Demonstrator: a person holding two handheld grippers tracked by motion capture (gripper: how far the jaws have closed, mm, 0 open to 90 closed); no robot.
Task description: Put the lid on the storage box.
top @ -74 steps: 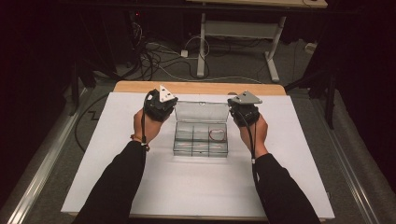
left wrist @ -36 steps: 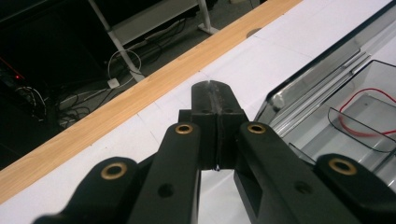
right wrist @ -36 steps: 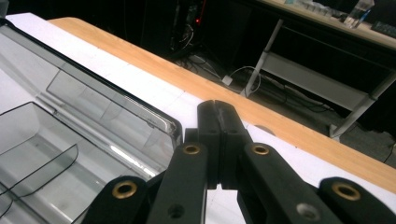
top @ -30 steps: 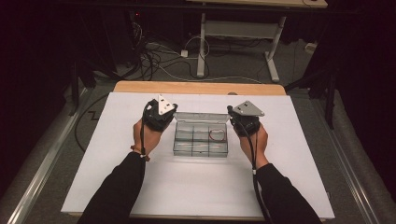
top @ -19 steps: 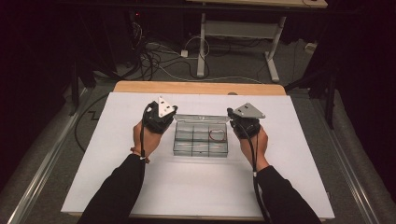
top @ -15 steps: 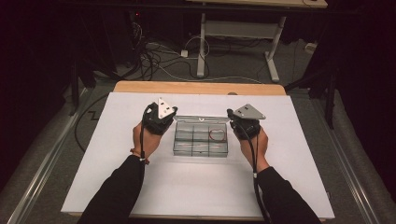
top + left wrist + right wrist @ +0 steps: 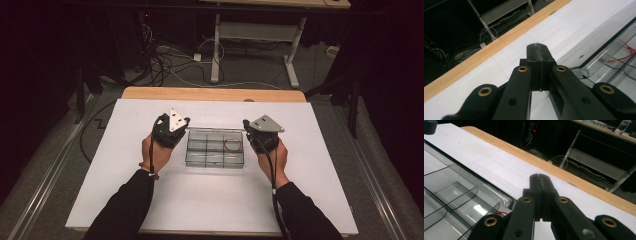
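Now a clear compartment box (image 7: 215,148) lies between both hands on the white bench (image 7: 325,165), long axis left to right. Left gripper (image 7: 183,125) and right gripper (image 7: 246,131), both closed and empty, flank its far corners, equally near.

The table (image 7: 125,165) is overlooked from above by the high view, while it is skimmed closely along closed jaws by both gripper views, the clear compartment box (image 7: 215,149) being shared by all three.
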